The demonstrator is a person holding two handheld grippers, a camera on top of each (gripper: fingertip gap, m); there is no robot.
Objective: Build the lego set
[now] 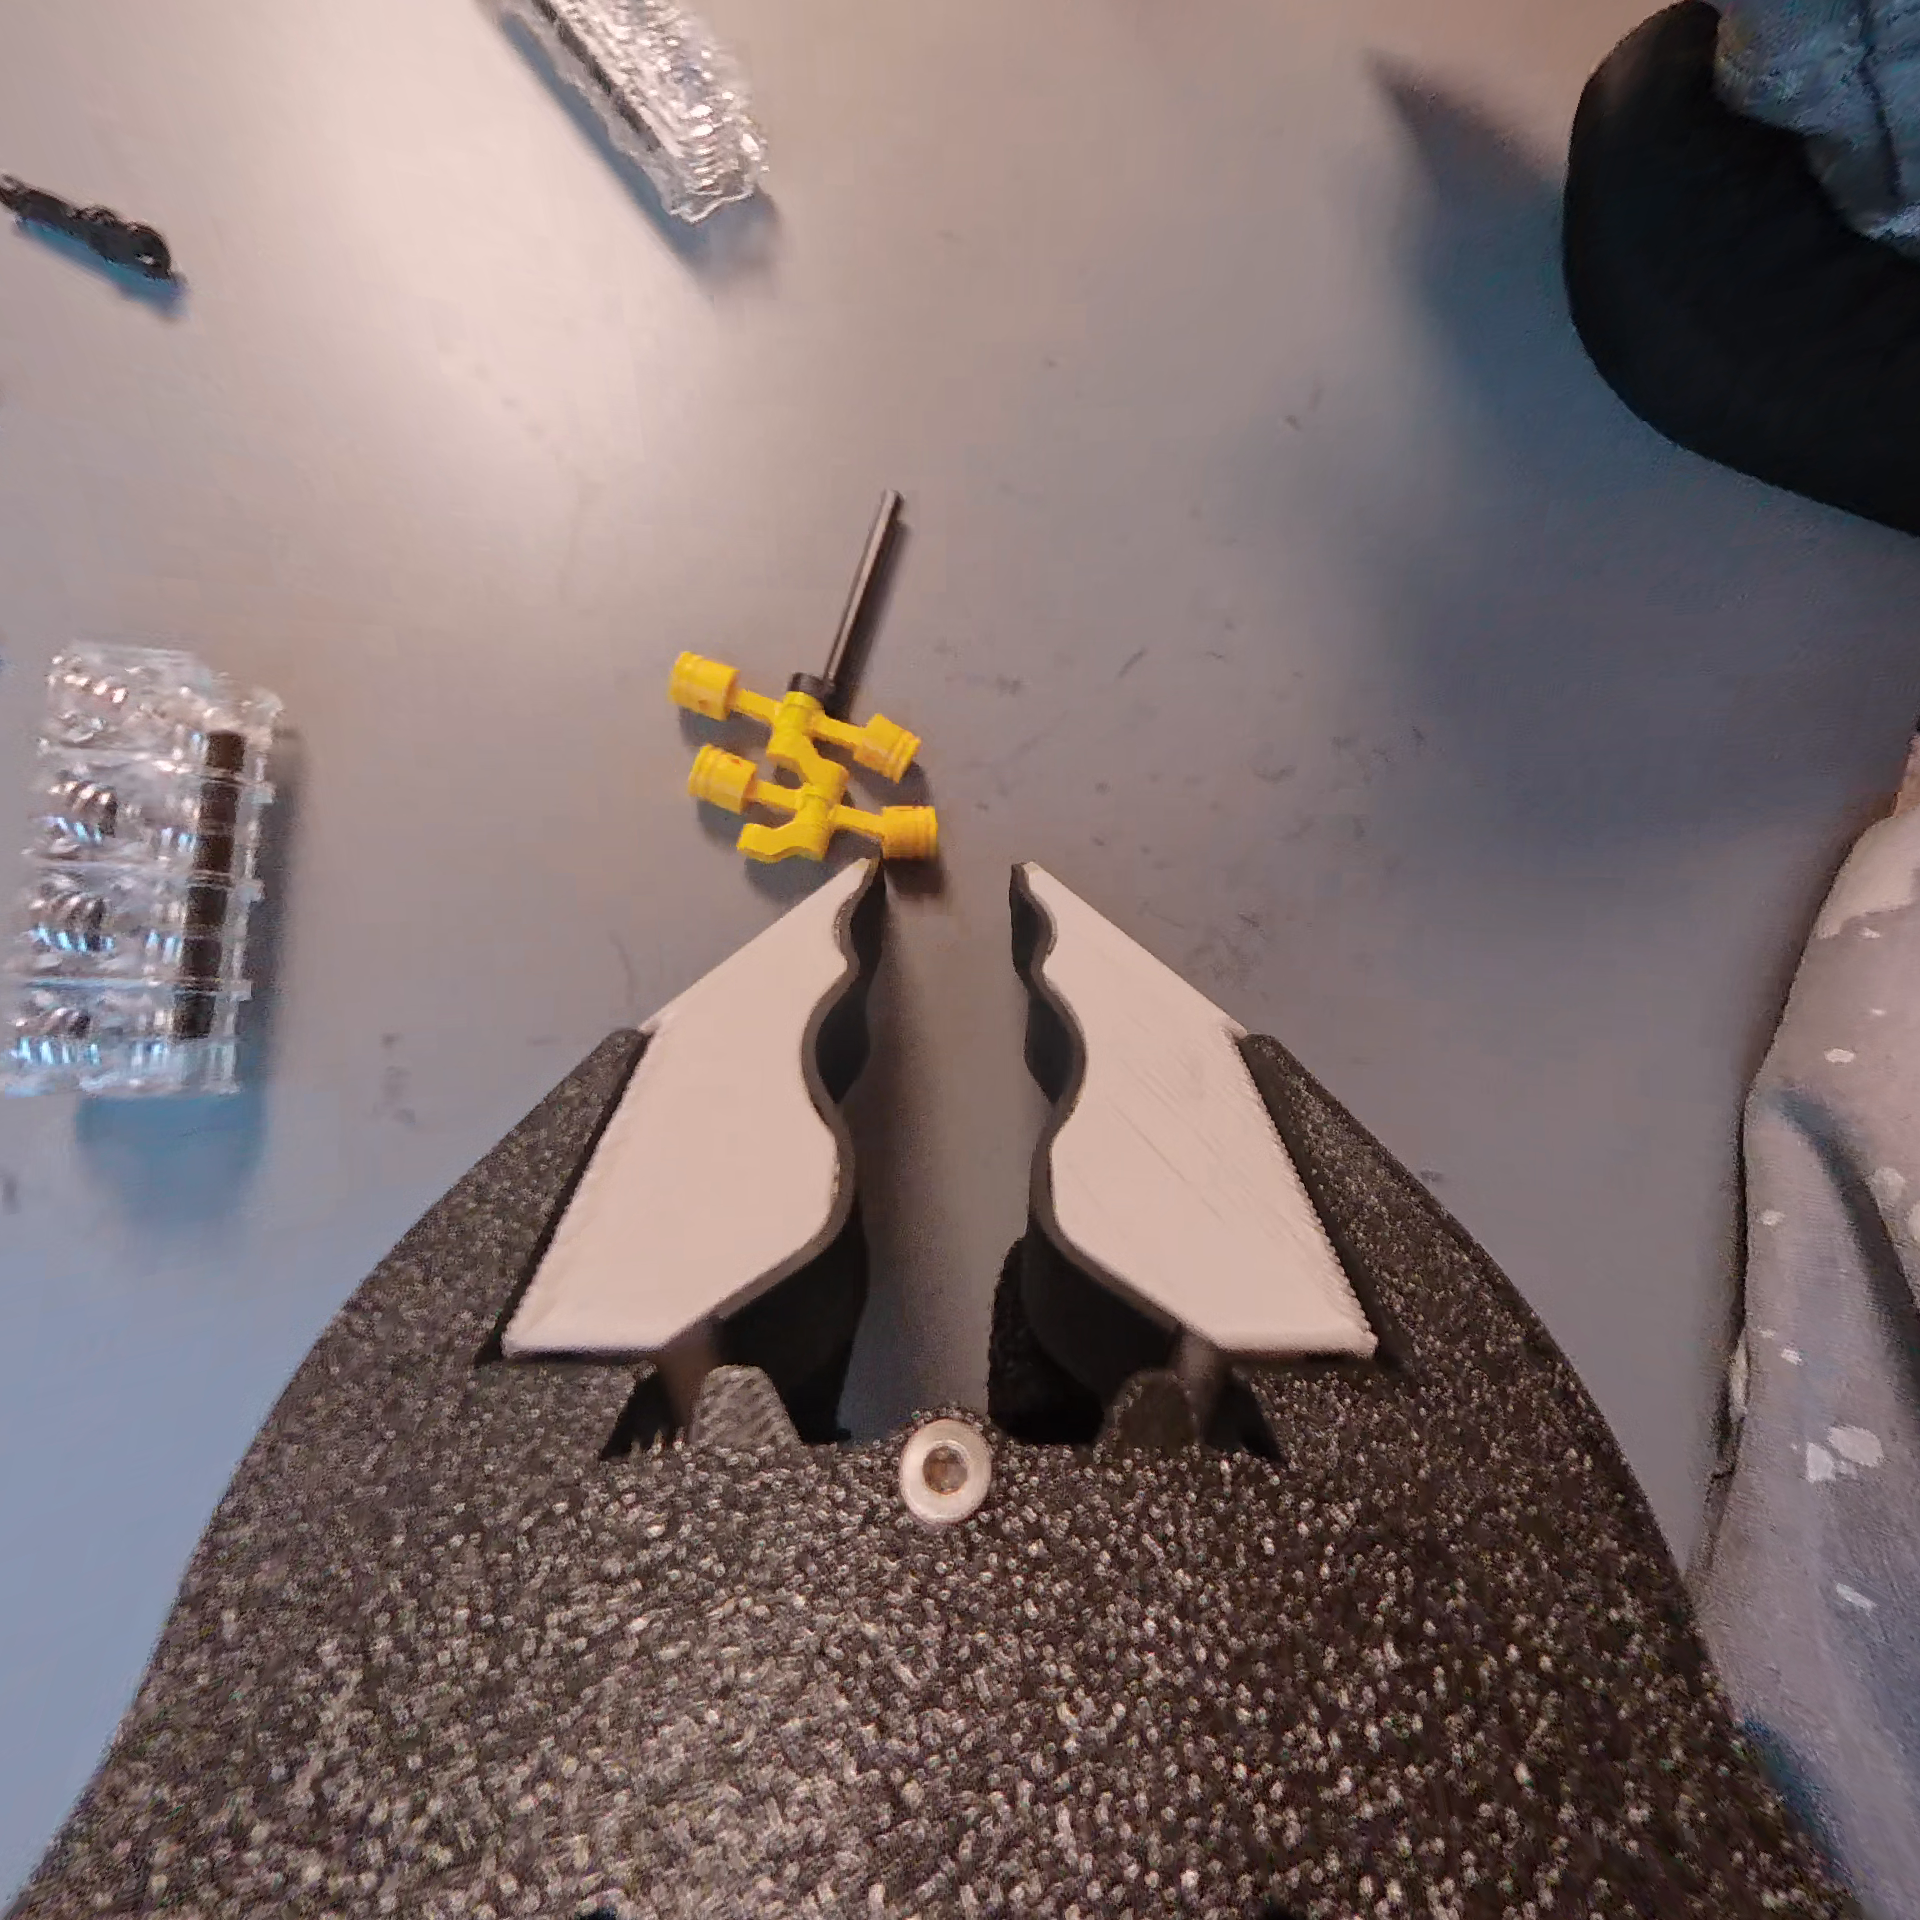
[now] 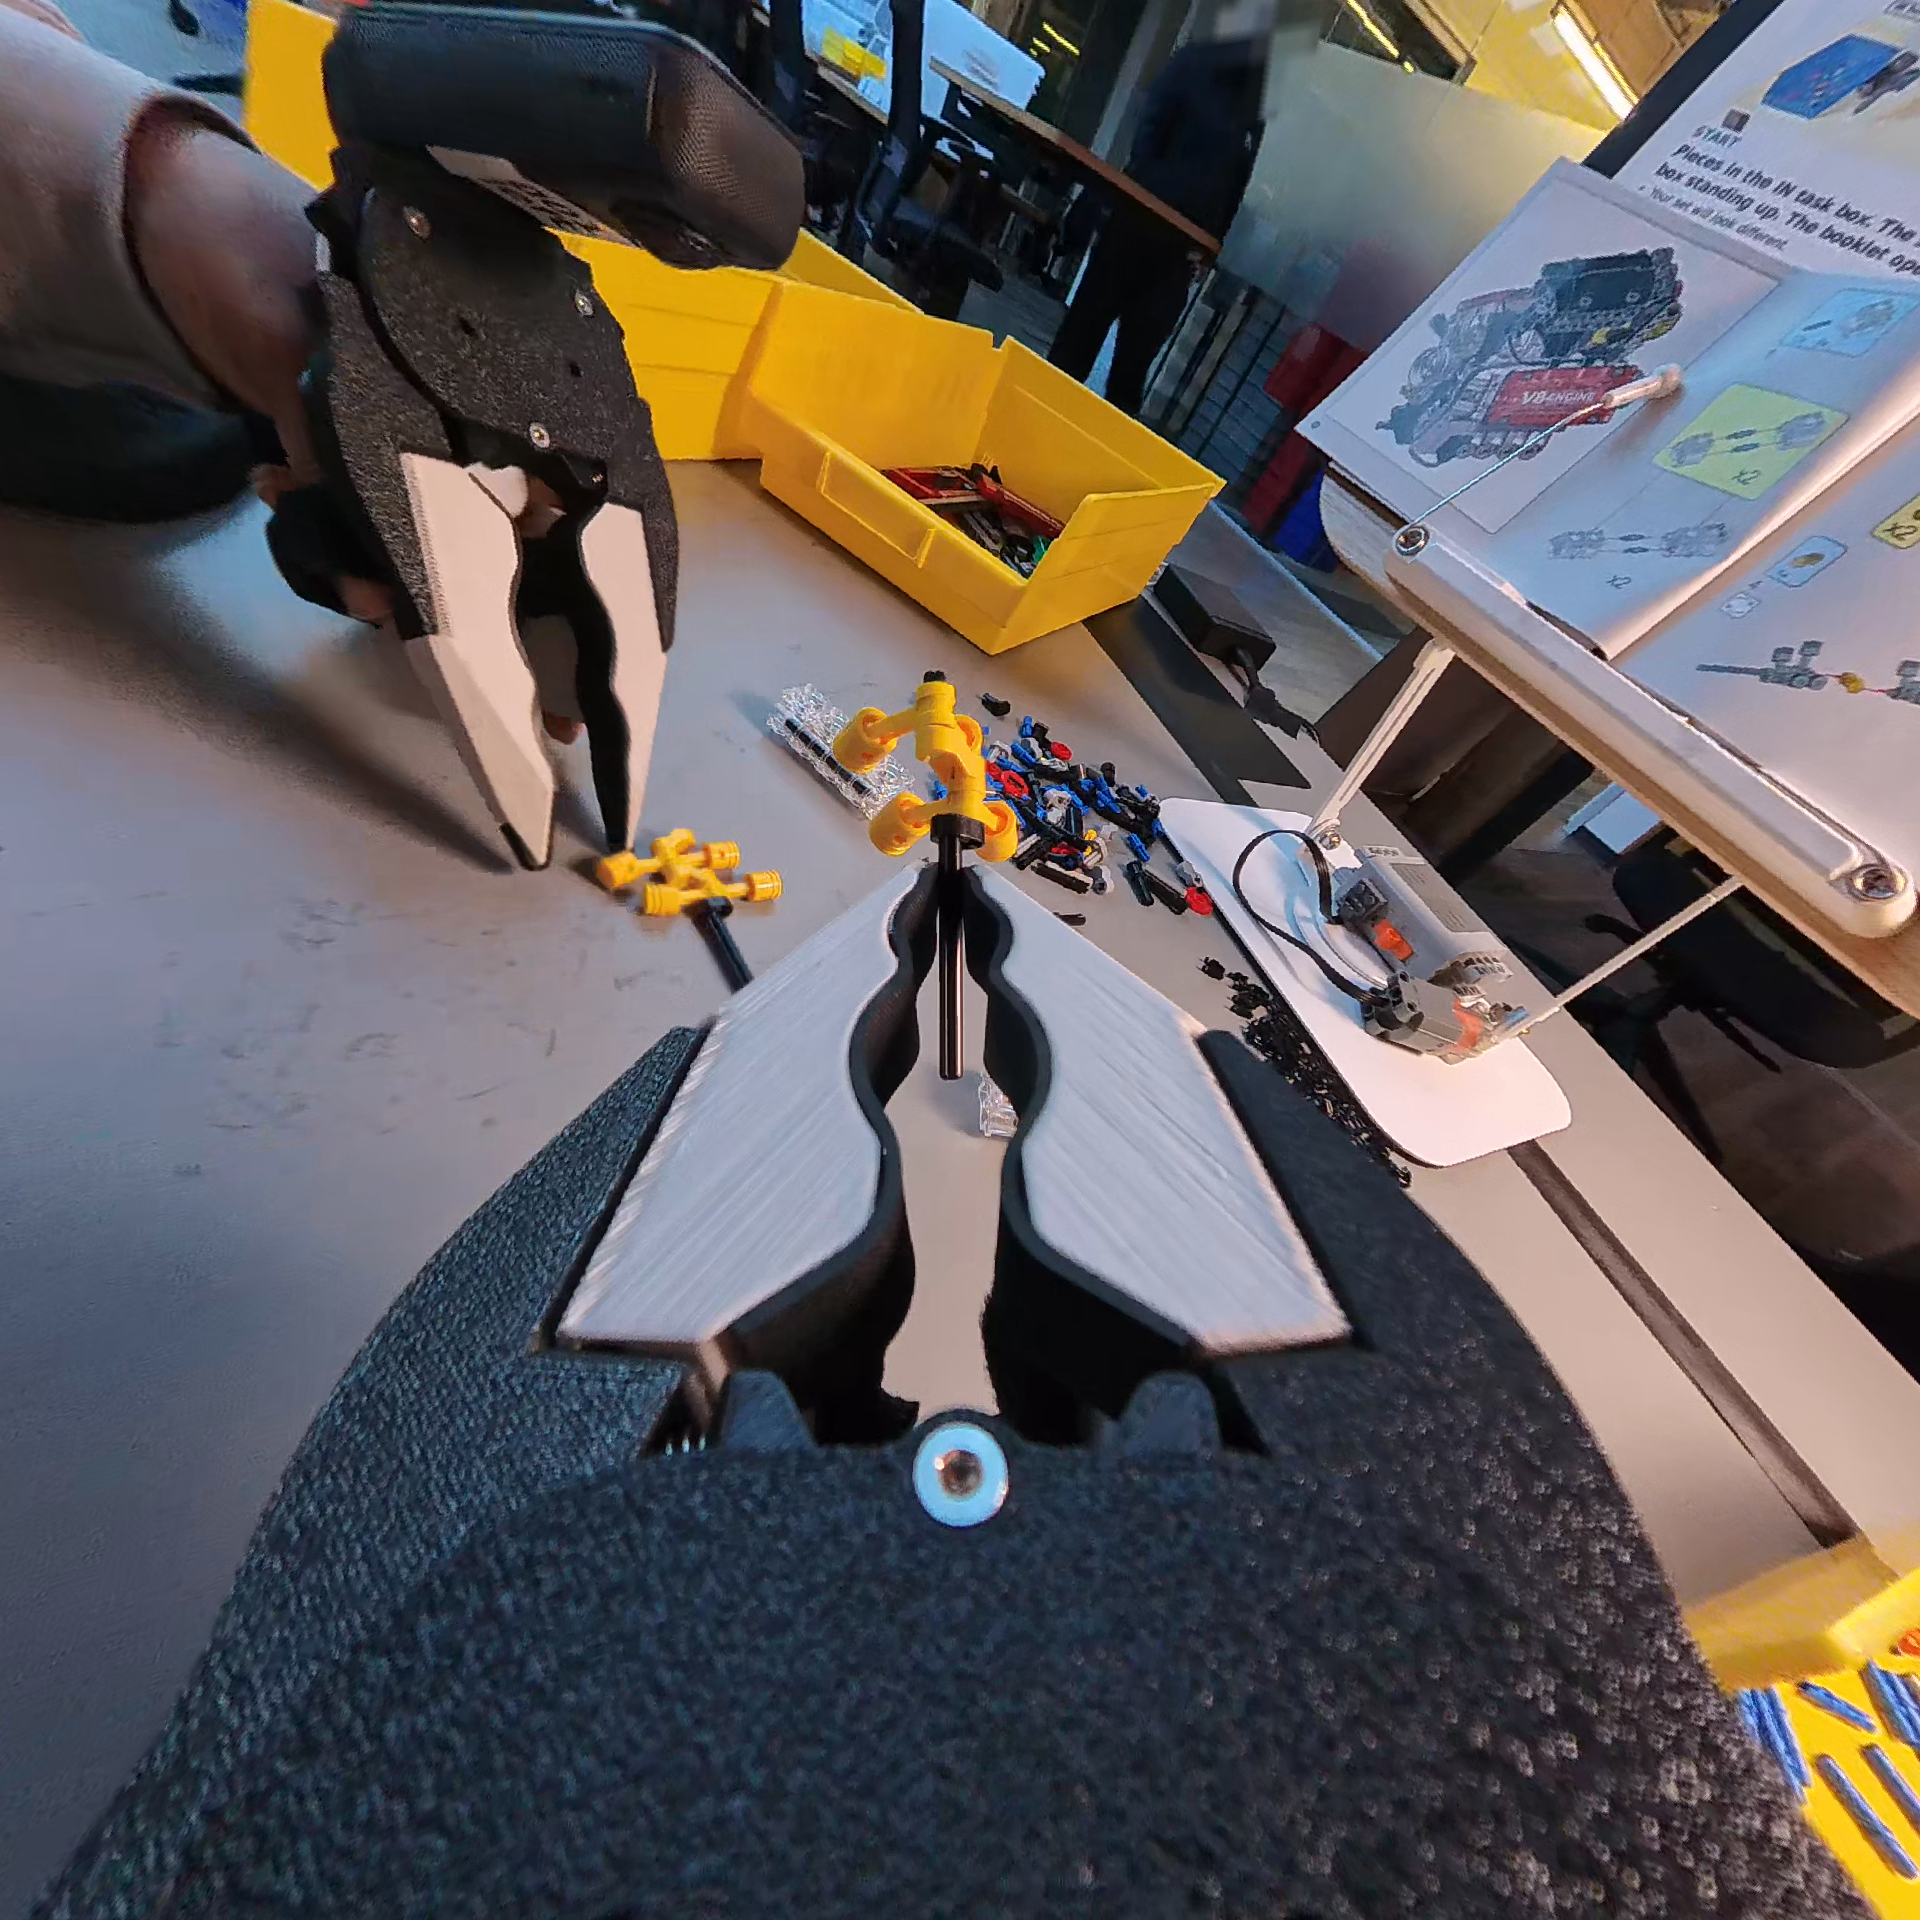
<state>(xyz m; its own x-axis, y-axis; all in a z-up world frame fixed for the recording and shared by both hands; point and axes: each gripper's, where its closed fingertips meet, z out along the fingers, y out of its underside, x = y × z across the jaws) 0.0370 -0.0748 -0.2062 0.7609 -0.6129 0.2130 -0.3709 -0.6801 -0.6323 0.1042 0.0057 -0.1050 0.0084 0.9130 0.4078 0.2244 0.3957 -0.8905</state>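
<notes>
Under the left wrist camera, the left gripper is hanging over the grey table with its jaws apart and nothing between them. Just beyond the left fingertip, a yellow piston assembly is lying flat on the table, its black axle pointing away from the camera. A clear ribbed block with a dark rod inside is sitting well off to the left, and another clear piece is lying near the top edge. A small black chain-like part is resting at the far left.

From the right wrist camera, the right gripper is pinching the black axle of a second yellow piston assembly, holding it upright above the table. The left gripper is pointing down, tips parted, just beside the piston assembly lying on the table. Behind, a heap of small loose pieces is lying near a white tray carrying a grey motor. A yellow bin with parts is standing farther back, and an instruction booklet is propped on a stand at the right.
</notes>
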